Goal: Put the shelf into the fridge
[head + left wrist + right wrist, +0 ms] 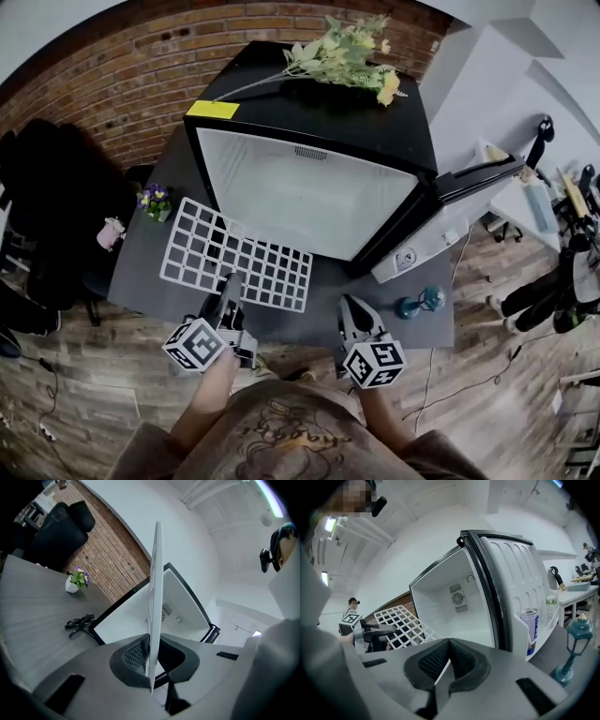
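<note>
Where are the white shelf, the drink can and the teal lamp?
white shelf [236, 255], head view, middle of its grid.
drink can [530, 632], right gripper view, its side.
teal lamp [579, 630], right gripper view, its lantern head.

shelf [234, 255]: white grid | fridge [328, 105]: black, white inside | wall [187, 47]: red brick

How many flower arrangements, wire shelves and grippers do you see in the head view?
Flower arrangements: 2 (bouquet, potted flower)
Wire shelf: 1
Grippers: 2 (left gripper, right gripper)
Total: 5
</note>
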`<state>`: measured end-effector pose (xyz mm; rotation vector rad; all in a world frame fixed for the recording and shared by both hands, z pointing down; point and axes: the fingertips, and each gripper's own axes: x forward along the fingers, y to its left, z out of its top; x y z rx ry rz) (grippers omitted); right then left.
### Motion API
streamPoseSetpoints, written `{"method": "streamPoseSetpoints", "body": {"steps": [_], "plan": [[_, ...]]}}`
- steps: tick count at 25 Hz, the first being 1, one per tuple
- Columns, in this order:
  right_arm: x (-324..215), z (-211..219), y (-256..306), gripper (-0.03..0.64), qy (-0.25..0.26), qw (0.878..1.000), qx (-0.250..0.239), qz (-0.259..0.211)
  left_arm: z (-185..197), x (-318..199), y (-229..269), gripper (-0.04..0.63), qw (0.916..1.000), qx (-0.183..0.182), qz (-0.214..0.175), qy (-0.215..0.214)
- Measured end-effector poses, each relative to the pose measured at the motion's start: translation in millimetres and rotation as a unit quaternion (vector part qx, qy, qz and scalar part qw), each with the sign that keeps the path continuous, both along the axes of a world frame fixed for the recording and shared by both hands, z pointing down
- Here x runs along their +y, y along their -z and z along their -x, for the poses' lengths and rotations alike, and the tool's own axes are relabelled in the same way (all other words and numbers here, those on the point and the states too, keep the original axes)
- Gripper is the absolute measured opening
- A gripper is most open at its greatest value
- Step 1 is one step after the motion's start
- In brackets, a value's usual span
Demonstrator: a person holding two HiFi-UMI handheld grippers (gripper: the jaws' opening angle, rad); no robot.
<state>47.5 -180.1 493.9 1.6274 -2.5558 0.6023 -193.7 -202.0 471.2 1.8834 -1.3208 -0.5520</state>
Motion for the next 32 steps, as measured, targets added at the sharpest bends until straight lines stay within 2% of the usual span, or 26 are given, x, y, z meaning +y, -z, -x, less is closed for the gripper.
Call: {"method": "streamPoseSetpoints", "body": {"steps": [8, 12, 16, 21, 23, 26, 30, 32], "plan": [[22, -9, -1, -0.008, -0.008, 1.000, -0.009, 0.001, -9, -5, 7, 0.048, 0.9936, 0.113, -0.002, 0.000], [32, -13, -2, -0.006, -0.009, 1.000, -0.014, 0.003, -20, -9, 7, 0.048, 0.9824, 0.187, 0.001, -0.006], [39, -21, -2, -0.006, -0.013, 1.000, -0.017, 0.004, -30, -9, 5, 0.048, 0.9724, 0.233, 0.014, -0.010], [43, -30, -5, -0.006, -0.020, 1.000, -0.021, 0.006, -44, -11, 5, 0.048, 0.9513, 0.306, 0.037, -0.015], [43, -33, -5, -0.006, -0.021, 1.000, -0.021, 0.006, -48, -13, 6, 0.048, 0.9461, 0.321, 0.040, -0.019], [43, -35, -5, -0.006, -0.024, 0.999, -0.023, 0.005, -52, -15, 9, 0.048, 0.9430, 0.329, 0.044, -0.025], [43, -38, -5, -0.006, -0.026, 0.999, -0.026, 0.006, -59, -19, 17, 0.048, 0.9333, 0.354, 0.049, -0.032], [42, -39, -4, -0.006, -0.026, 0.999, -0.027, 0.005, -61, -22, 22, 0.048, 0.9320, 0.358, 0.046, -0.036]]}}
